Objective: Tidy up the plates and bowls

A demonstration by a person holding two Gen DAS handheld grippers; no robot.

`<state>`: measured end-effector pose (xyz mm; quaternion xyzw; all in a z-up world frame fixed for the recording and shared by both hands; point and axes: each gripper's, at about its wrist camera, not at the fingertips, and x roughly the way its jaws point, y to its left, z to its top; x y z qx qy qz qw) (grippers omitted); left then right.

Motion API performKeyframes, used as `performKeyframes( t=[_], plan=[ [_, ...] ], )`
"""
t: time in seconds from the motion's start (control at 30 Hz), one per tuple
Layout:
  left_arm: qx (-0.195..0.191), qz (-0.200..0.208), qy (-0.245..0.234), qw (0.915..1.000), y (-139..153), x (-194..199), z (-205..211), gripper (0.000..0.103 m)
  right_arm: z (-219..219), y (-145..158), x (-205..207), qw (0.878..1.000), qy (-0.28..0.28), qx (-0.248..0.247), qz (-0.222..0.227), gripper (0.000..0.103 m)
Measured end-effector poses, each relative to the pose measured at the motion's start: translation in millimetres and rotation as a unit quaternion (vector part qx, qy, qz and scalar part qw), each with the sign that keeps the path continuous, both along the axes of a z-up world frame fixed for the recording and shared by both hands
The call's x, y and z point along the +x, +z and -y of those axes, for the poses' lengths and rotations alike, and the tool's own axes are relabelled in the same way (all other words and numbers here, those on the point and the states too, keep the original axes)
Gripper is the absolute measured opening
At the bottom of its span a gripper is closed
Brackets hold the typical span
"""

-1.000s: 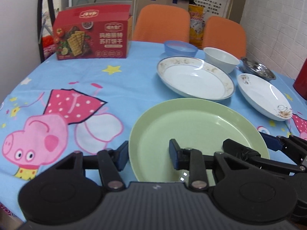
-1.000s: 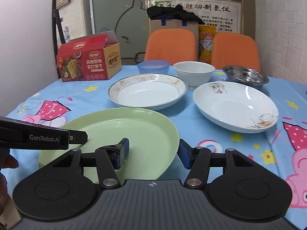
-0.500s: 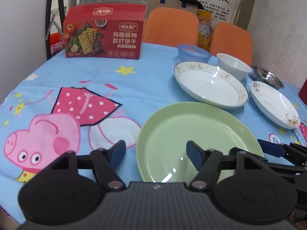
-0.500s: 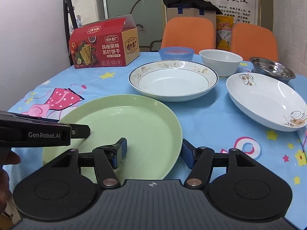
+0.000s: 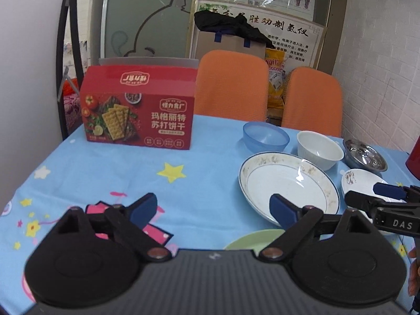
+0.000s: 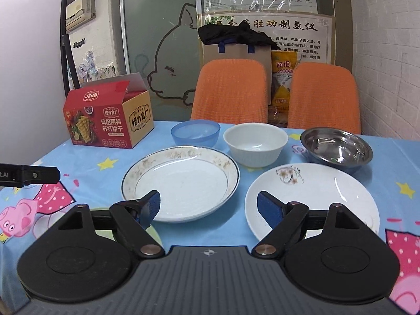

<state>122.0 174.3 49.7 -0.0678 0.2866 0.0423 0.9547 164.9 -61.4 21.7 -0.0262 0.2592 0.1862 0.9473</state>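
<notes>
A gold-rimmed white plate (image 6: 181,183) lies mid-table; it also shows in the left wrist view (image 5: 288,181). A flower-patterned white plate (image 6: 328,197) lies to its right. Behind them stand a blue bowl (image 6: 195,132), a white bowl (image 6: 256,141) and a steel bowl (image 6: 337,145). A green plate (image 5: 252,240) lies nearest, mostly hidden under the grippers. My left gripper (image 5: 214,210) is open and empty above the table. My right gripper (image 6: 208,206) is open and empty, in front of the two white plates.
A red cracker box (image 5: 139,115) stands at the back left of the blue cartoon tablecloth (image 5: 204,178). Two orange chairs (image 6: 231,89) stand behind the table. A red object (image 5: 413,157) sits at the right edge.
Both grippers have lifted and tilted up, so the green plate has dropped nearly out of view. Both pairs of fingers have opened wider.
</notes>
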Motion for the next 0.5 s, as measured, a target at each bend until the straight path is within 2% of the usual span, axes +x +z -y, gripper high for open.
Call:
performKeyframes(
  t=[0.27,0.37,0.47,0.5],
  plan=[
    [0.001,-0.037,-0.017,0.9992,-17.9,62.8,0.0,0.092,-25.4,-28.2,83.9,0.998,0.016,-0.025,-0.055,0.103],
    [0.000,-0.047,-0.017,0.9988,-24.7,74.6,-5.3,0.092,-34.2,-39.0,100.1,0.996,0.023,-0.046,-0.069,0.103],
    [-0.002,-0.054,-0.013,0.9985,-30.0,82.1,-11.1,0.092,-38.5,-49.0,109.3,0.994,0.032,-0.044,-0.090,0.103],
    [-0.002,-0.056,-0.012,0.9984,-31.5,83.5,-12.5,0.092,-41.2,-49.9,108.4,0.995,0.034,-0.050,-0.084,0.103]
  ],
)
